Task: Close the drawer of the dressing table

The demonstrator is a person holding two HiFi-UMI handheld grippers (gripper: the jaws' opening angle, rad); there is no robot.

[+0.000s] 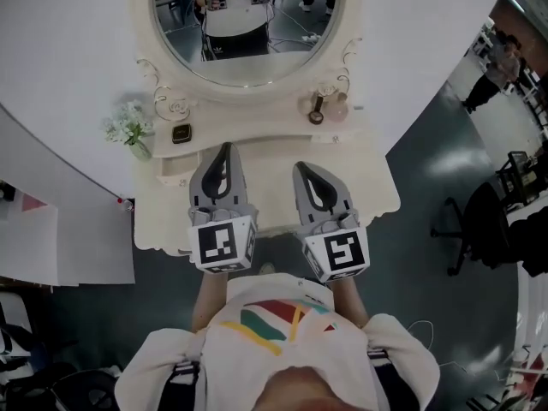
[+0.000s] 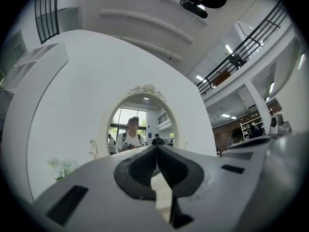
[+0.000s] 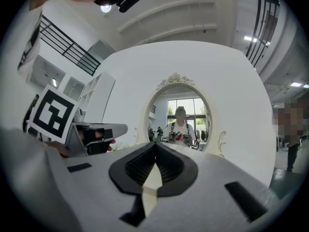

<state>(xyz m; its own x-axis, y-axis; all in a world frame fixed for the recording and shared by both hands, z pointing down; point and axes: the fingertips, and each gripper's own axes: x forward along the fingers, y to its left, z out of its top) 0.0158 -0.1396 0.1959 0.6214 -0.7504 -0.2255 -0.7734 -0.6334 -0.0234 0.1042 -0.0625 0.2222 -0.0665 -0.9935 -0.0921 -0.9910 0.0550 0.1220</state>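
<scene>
Head view, with both gripper views. A curved white wall (image 1: 77,58) fills the upper field, with dark floor (image 1: 428,169) to its right. The cream dressing table (image 1: 272,191), the task's piece of furniture, stands against this wall directly ahead of the person (image 1: 287,349), its scalloped front edge just beyond the person's chest. Its oval mirror (image 1: 248,24) rises from a raised rear shelf and reflects the person and both tools.

The drawer itself cannot be identified with certainty. A shallow tray-like section (image 1: 175,171) stands out from under the shelf at the table's left rear, but whether this is the drawer cannot be told. The front of the table is hidden from above by the top and the two marker cubes.

The left gripper (image 1: 225,148) and the right gripper (image 1: 301,168) lie side by side over the tabletop, near each other and pointing toward the mirror. Each claw is clenched, its dark pads meeting at the tip with nothing between them, as each gripper view confirms. Neither visibly touches the table.

Smaller items are an office chair (image 1: 479,221) on the floor at right, a bunch of pale flowers (image 1: 128,127) at the shelf's left end, a small dark square object (image 1: 181,133) beside it, and small round objects (image 1: 318,110) at the shelf's right end.
</scene>
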